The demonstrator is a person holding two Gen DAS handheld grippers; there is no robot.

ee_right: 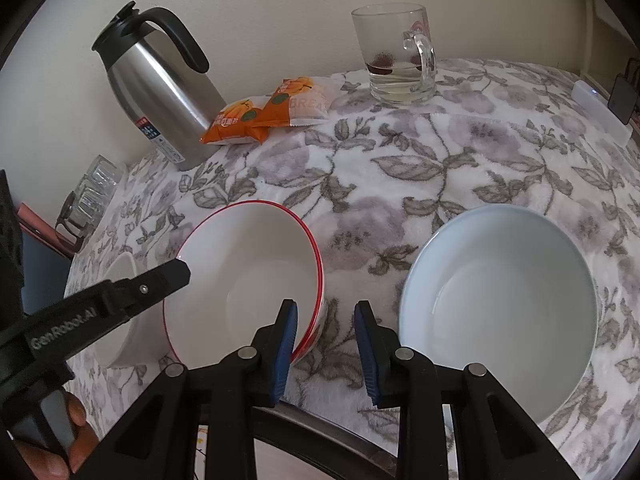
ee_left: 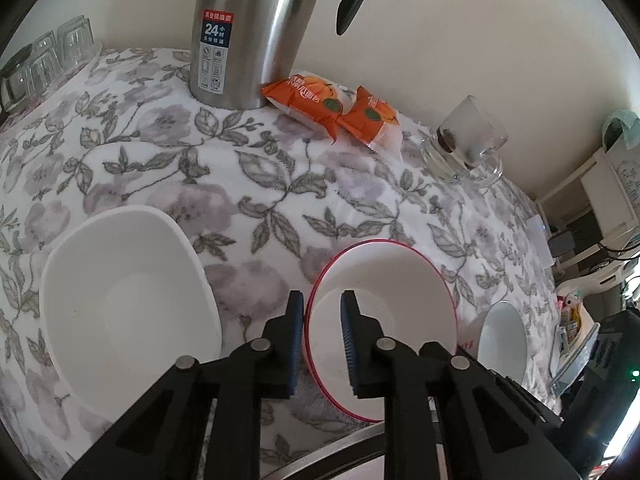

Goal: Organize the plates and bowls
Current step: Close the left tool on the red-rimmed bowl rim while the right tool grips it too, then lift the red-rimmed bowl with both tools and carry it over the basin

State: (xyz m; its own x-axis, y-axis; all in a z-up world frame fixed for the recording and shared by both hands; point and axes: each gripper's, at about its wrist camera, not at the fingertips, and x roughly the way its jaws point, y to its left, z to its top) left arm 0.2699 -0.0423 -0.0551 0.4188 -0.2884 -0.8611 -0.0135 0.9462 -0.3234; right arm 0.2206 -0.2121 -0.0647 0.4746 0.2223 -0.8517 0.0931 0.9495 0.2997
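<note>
left wrist view looks down on a counter (ee_left: 280,184) covered in a fuzzy white cloth printed with grey leaves and mauve flowers. taking the red-rimmed bowl (ee_left: 400,280) as the landmark: it is round, glossy white ceramic with a thin red line along its lip, and sits near the counter's front edge. to its left, a little apart, stands a plain white bowl (ee_left: 128,300) with a softly squared, matte-looking shape. to its right, in the right wrist view, is a wider pale blue bowl (ee_right: 496,308), smooth and round. behind it, well apart, stand a brushed steel jug (ee_left: 248,32) with a black handle, two orange crinkly snack packets (ee_left: 320,104) and a clear glass mug (ee_right: 396,56).

the left gripper (ee_left: 322,306) has its jaws closed on the red-rimmed bowl's left rim, one blue ribbed pad outside, one inside. the right gripper (ee_right: 326,314) straddles the bowl's right wall with jaws parted; the pads do not visibly press it.
</note>
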